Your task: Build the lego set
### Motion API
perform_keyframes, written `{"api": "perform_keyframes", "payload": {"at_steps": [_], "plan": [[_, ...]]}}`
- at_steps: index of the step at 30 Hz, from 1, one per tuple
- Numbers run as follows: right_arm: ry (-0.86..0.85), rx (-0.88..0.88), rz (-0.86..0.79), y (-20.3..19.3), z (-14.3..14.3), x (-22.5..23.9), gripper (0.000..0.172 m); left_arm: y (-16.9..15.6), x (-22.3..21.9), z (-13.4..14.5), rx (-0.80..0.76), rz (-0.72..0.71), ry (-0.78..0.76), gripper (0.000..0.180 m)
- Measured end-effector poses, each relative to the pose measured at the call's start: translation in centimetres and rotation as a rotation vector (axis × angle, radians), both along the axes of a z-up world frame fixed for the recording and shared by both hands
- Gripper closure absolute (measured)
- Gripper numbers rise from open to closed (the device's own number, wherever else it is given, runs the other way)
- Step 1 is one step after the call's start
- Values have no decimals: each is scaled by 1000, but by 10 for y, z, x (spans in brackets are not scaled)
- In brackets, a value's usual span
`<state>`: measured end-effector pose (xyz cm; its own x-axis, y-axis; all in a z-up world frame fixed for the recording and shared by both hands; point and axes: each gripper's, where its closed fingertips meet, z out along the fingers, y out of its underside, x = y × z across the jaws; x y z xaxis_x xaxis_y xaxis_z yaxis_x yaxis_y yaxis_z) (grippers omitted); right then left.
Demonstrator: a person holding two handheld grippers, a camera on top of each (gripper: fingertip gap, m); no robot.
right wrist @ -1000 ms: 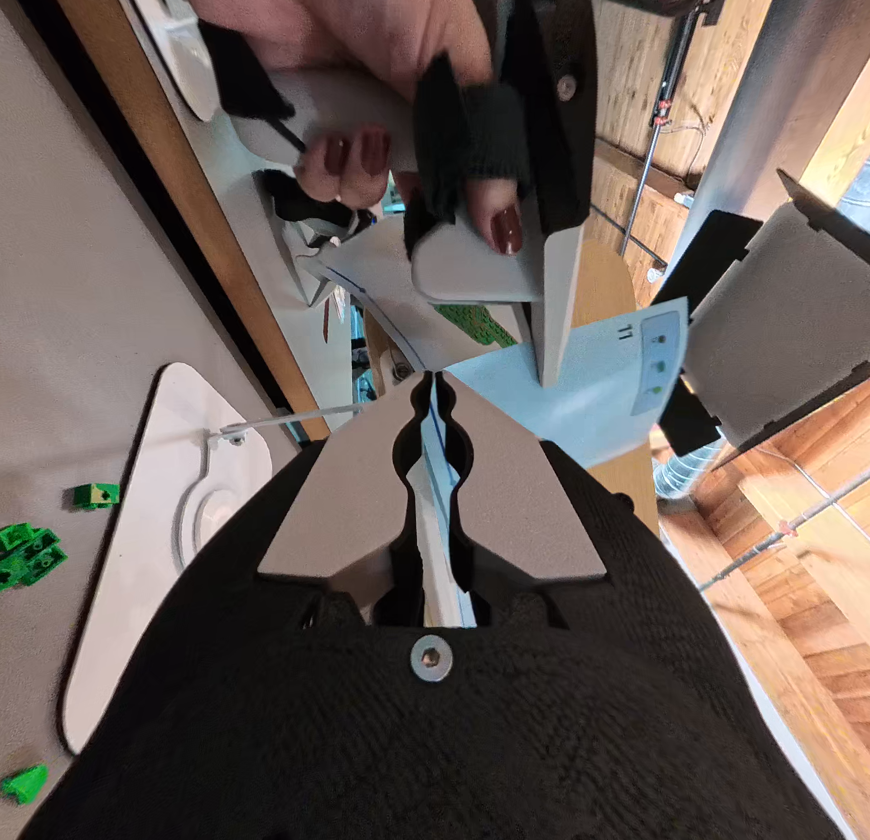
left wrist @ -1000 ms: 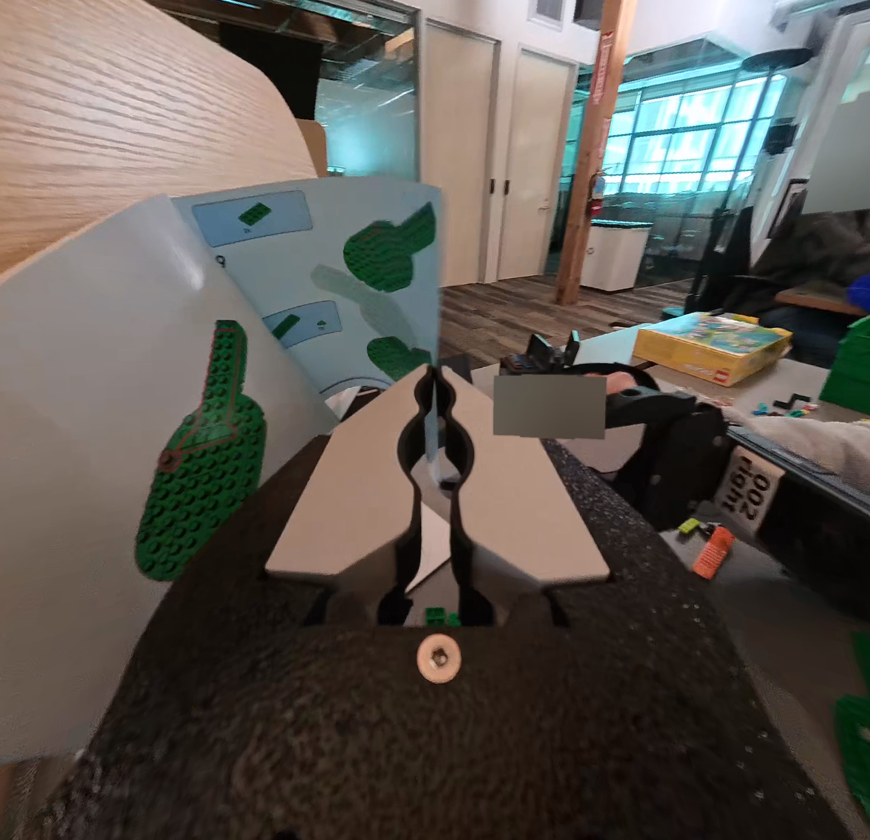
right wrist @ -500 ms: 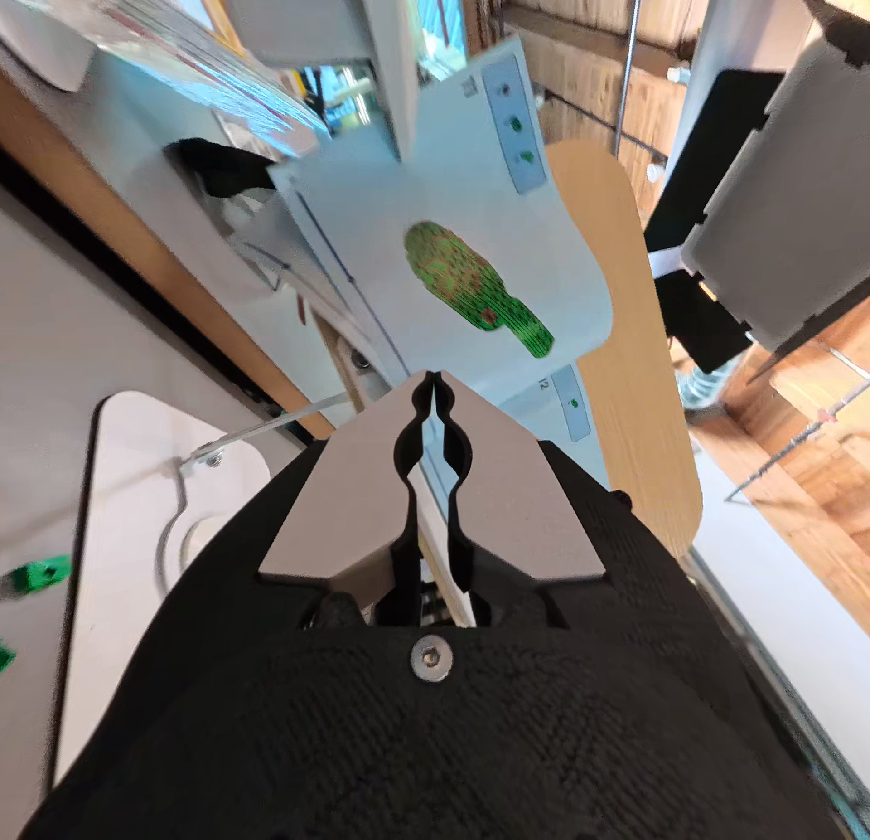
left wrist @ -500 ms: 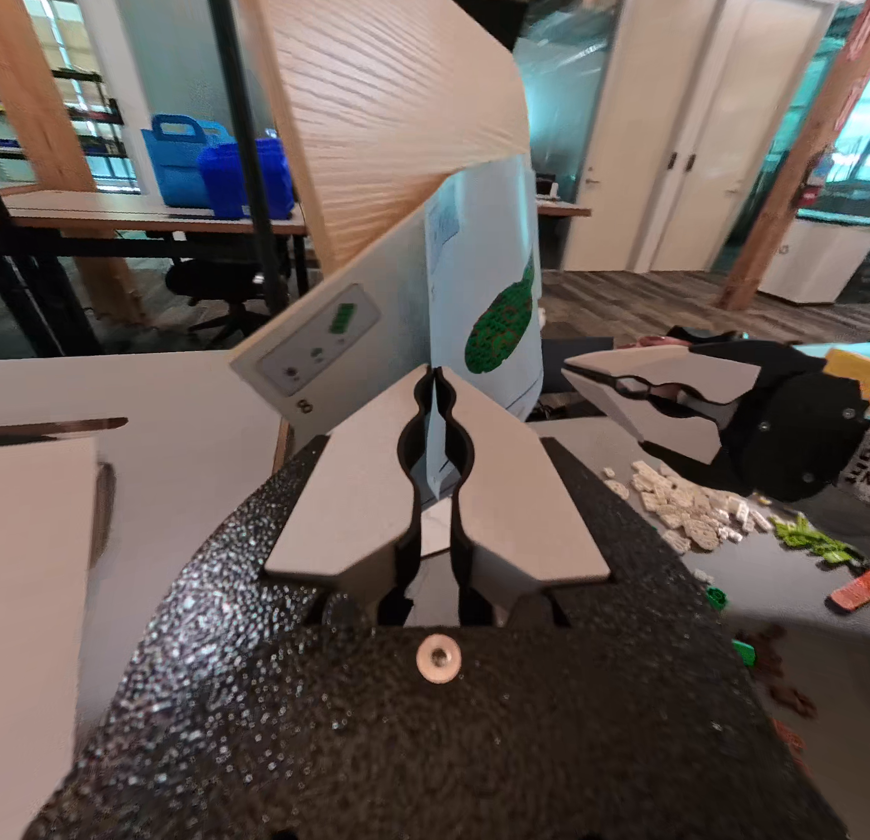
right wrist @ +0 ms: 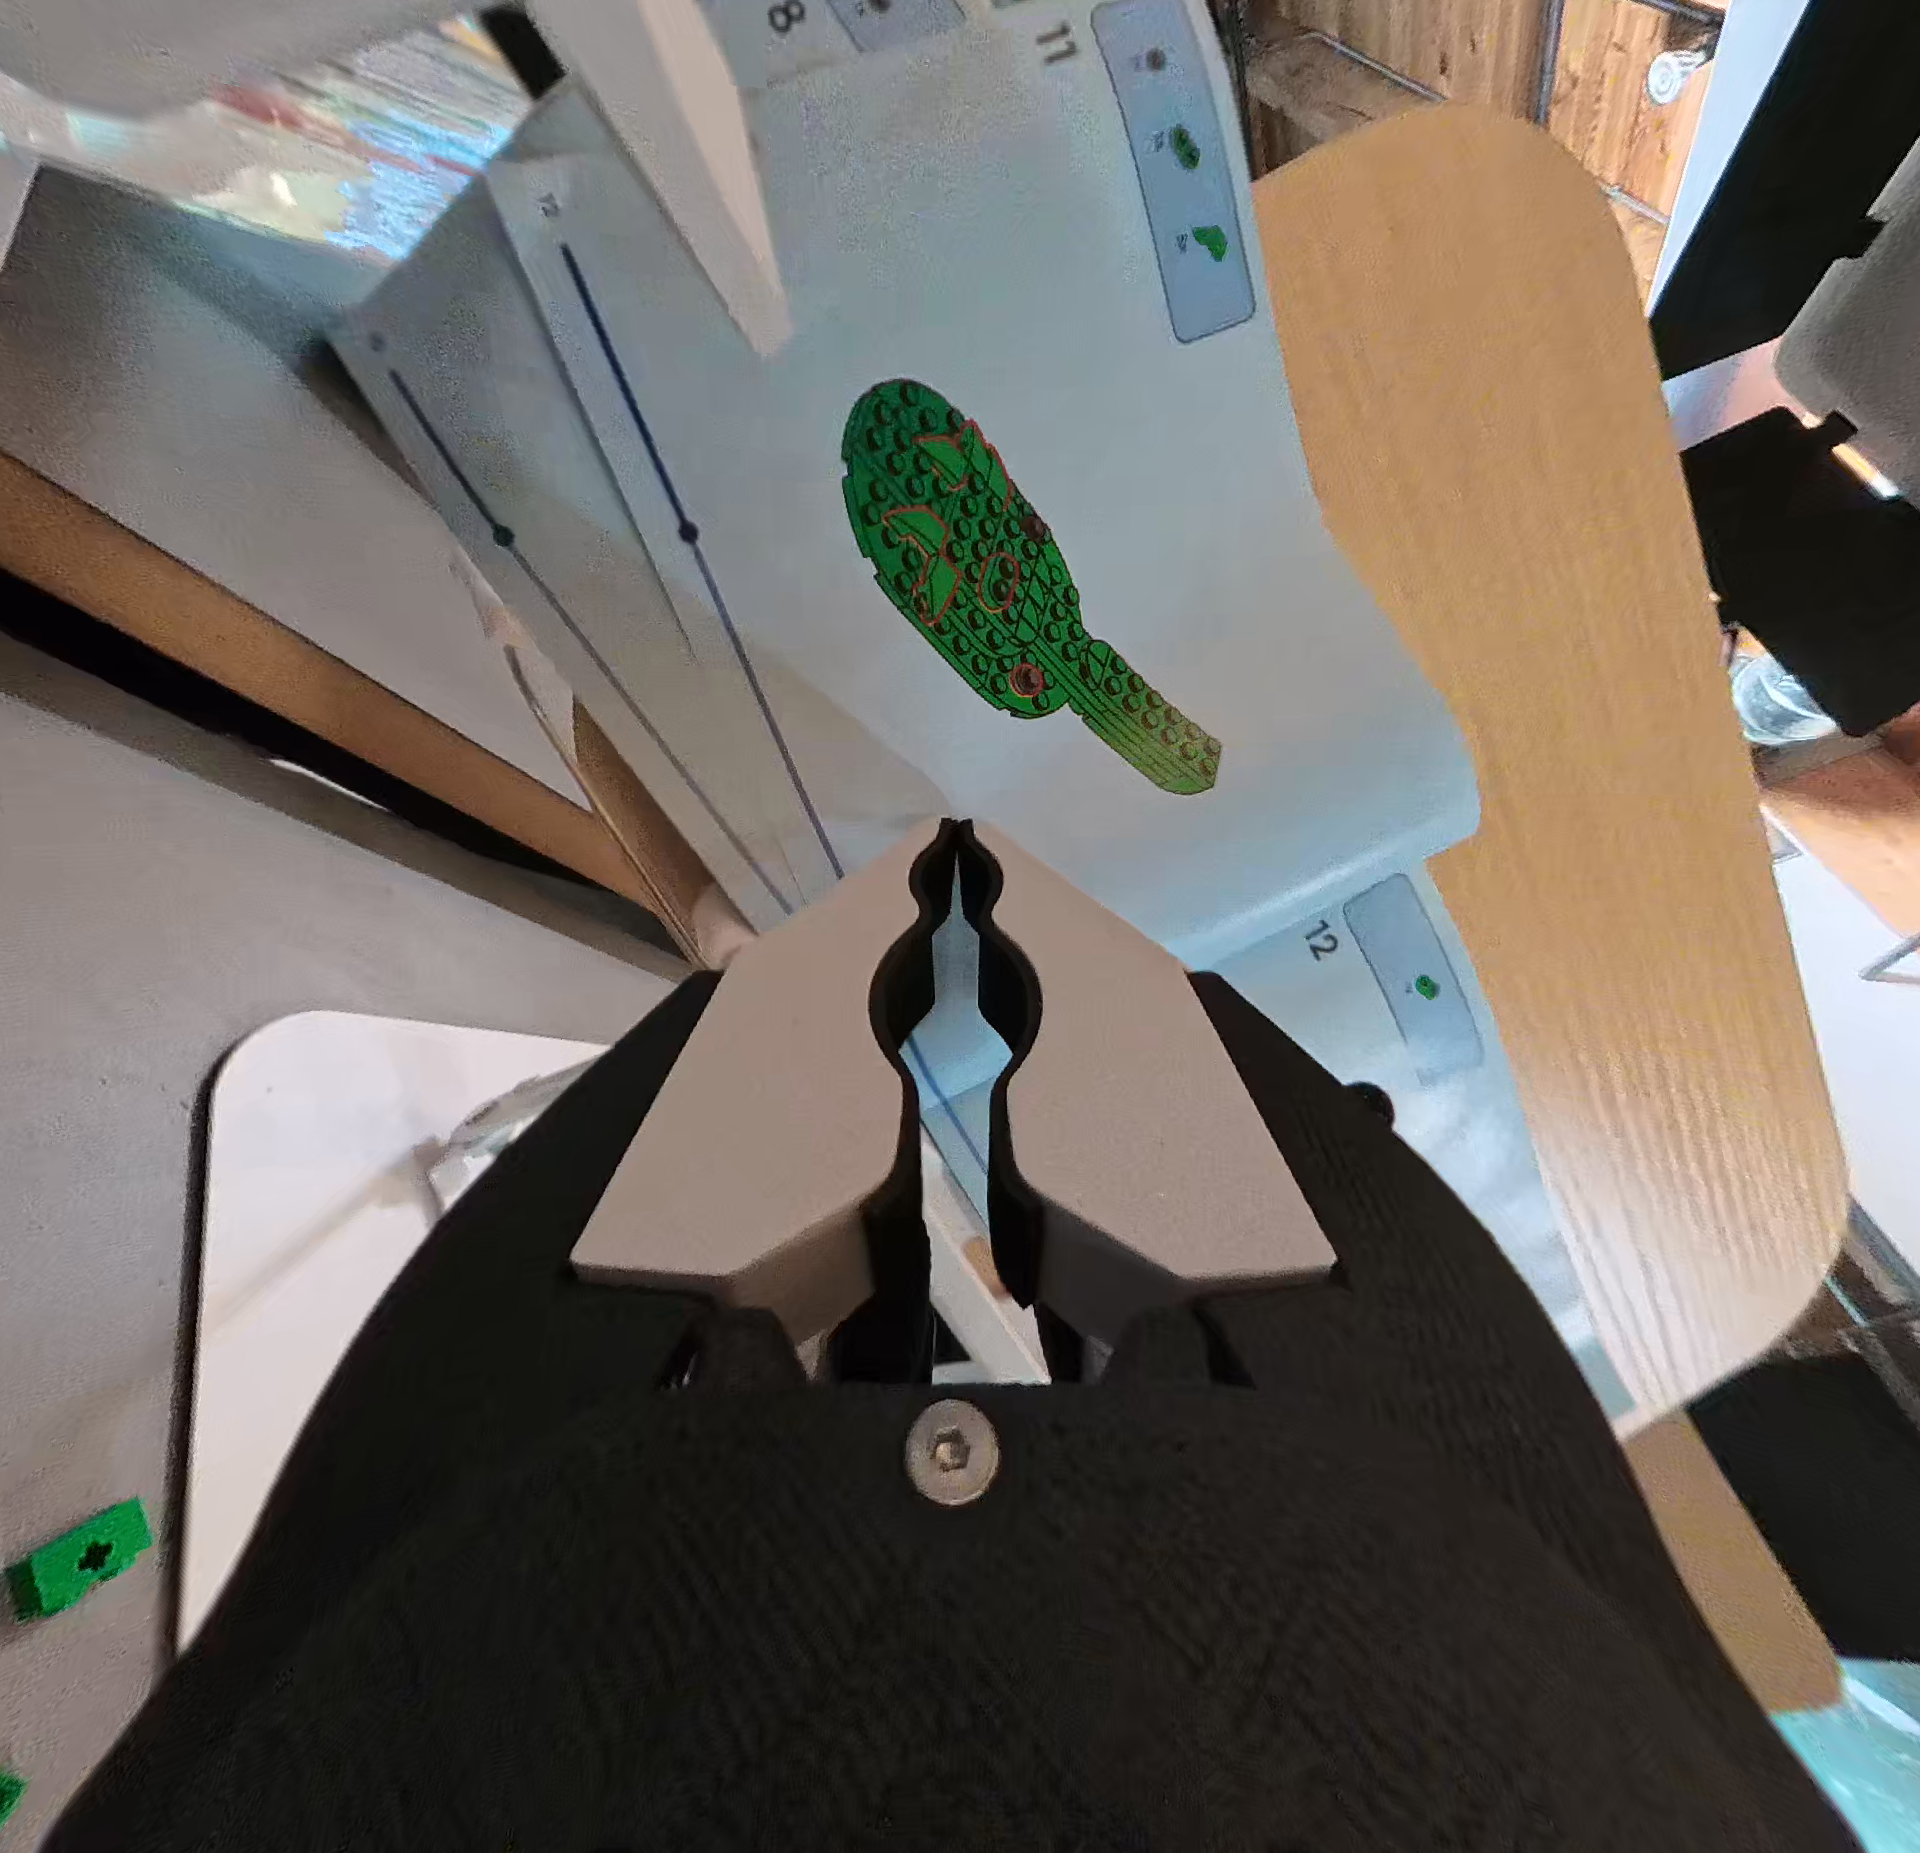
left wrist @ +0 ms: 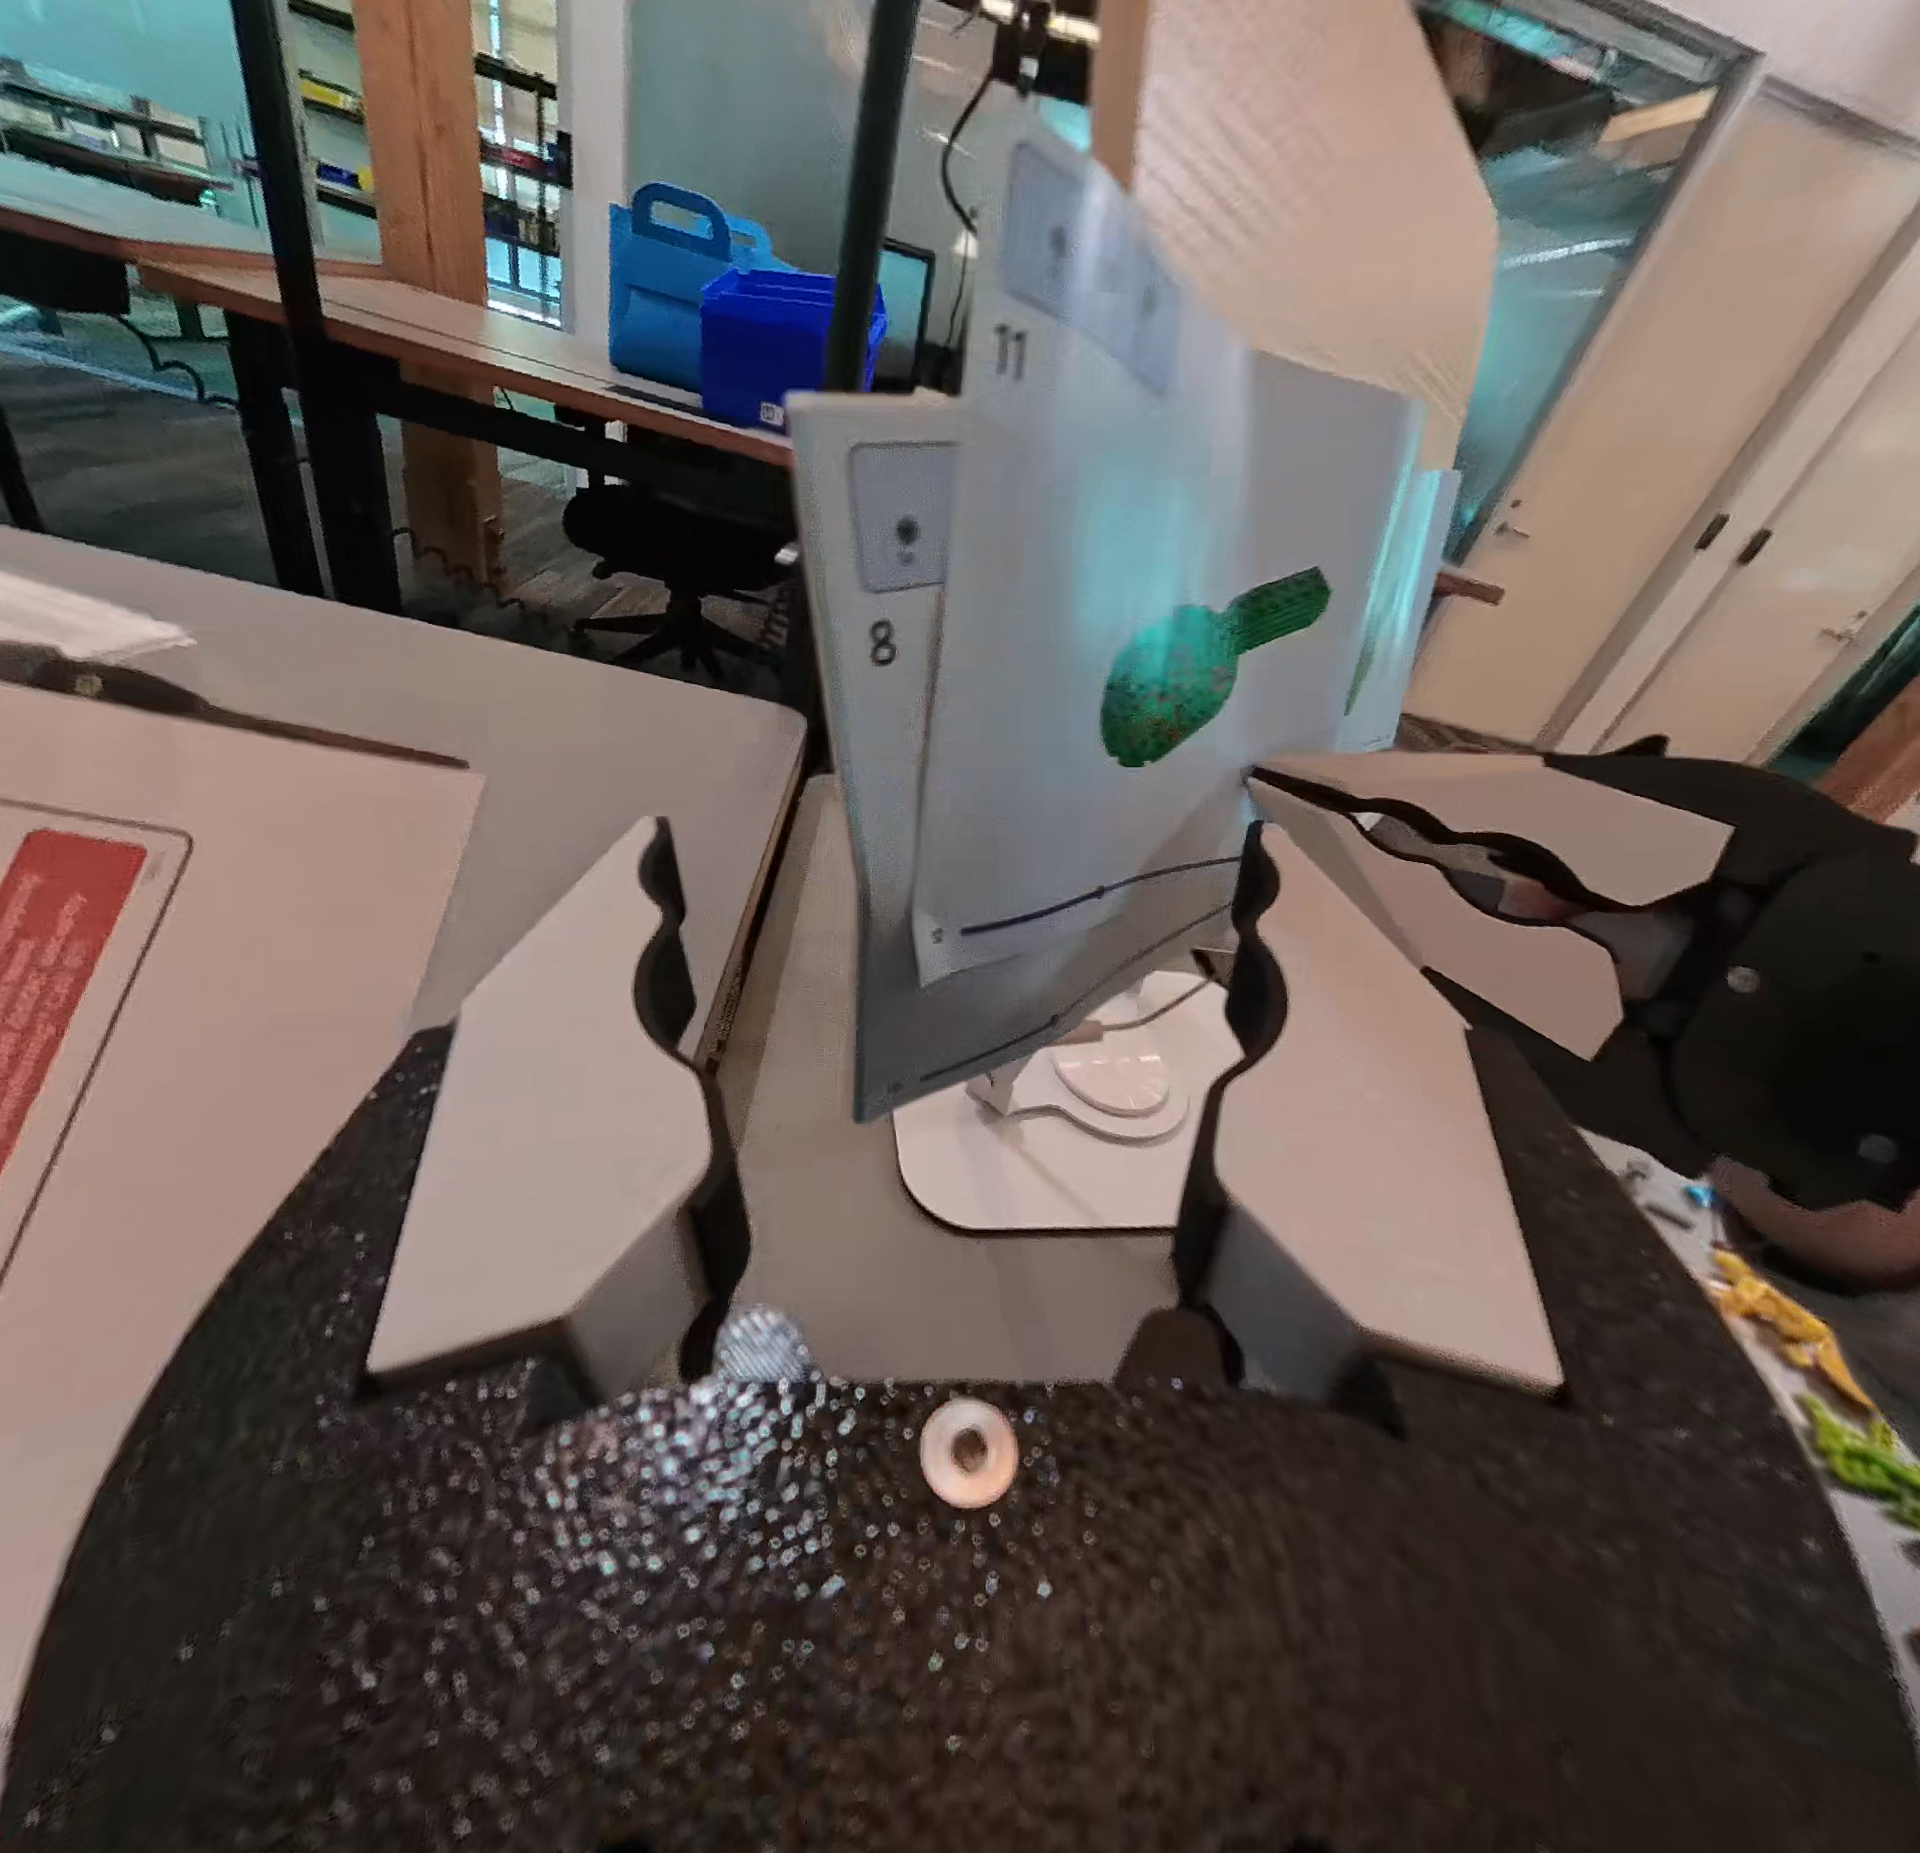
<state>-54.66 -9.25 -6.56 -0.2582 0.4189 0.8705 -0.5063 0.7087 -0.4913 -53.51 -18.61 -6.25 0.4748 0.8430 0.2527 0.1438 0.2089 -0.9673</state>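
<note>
The left gripper (left wrist: 956, 868) now stands spread wide and empty, having let go of the instruction booklet (left wrist: 1091, 660) it pinched a moment ago; the pages stand upright just ahead, between its fingers. The right gripper (right wrist: 956, 827), nearer, stays pressed shut on a page's lower edge.

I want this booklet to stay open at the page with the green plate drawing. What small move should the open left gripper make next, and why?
Probably close the left gripper on the loose pages: its jaws stand wide, while the right gripper alone pinches the booklet page.
</note>
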Motion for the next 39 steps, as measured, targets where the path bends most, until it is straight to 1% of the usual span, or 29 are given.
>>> {"api": "perform_keyframes", "payload": {"at_steps": [2, 4, 5, 7, 8, 9, 11, 13, 16, 19, 20, 22, 24, 26, 27, 29, 30, 31, 34, 37, 39], "plan": [[-15, -11, 11, -2, 0, -2, 172, -1, -5, -7, 52, -18, -8, 77], [-18, -11, 31, -4, 0, -2, 172, 4, -6, -12, 115, -87, -20, 90], [-19, -13, 41, -4, 0, -1, 172, 9, -4, -12, 152, -144, -15, 106], [-15, -53, 77, -3, 6, 6, 172, 15, 1, -7, 224, -224, 19, 152], [-13, -85, 83, 0, 10, 9, 172, 16, 3, -5, 246, -242, 35, 163], [-18, -109, 80, 5, 13, 12, 172, 15, 2, -4, 255, -243, 40, 167], [-38, -122, 45, 18, 12, 11, 172, 13, 1, -5, 246, -230, 46, 168], [-71, -86, -2, 28, 4, 6, 172, 12, 0, -4, 239, -210, 57, 166], [-82, -24, -22, 32, -4, 0, 172, 13, -1, -2, 239, -193, 68, 139], [-80, 30, -19, 24, -7, -2, 172, 18, 2, 1, 271, -250, 61, 114], [-73, 47, -24, 21, -8, -3, 172, 19, 3, 1, 281, -263, 57, 109], [-60, 62, -36, 18, -9, -7, 172, 18, 3, 0, 290, -270, 55, 108], [-56, 58, -46, 15, -11, -11, 172, 14, 1, -1, 296, -254, 51, 113], [-40, 54, -44, 14, -12, -10, 172, 9, -1, -1, 298, -225, 58, 131], [1, 45, -8, 11, -7, -3, 171, 7, -2, -1, 292, -208, 68, 144], [78, 87, 169, -6, -9, 27, 166, 4, -2, -1, 275, -183, 83, 159], [99, 138, 227, -13, -15, 39, 165, 3, -3, 0, 267, -174, 93, 160], [106, 216, 251, -18, -26, 45, 159, 3, -3, 1, 260, -166, 103, 163], [176, 415, 202, -26, -47, 41, 147, 2, -4, 2, 243, -139, 124, 171], [222, 550, 168, -34, -59, 37, 148, 4, -4, 3, 216, -129, 138, 180], [253, 626, 127, -37, -65, 31, 148, 4, -5, 3, 201, -113, 143, 180]]}}
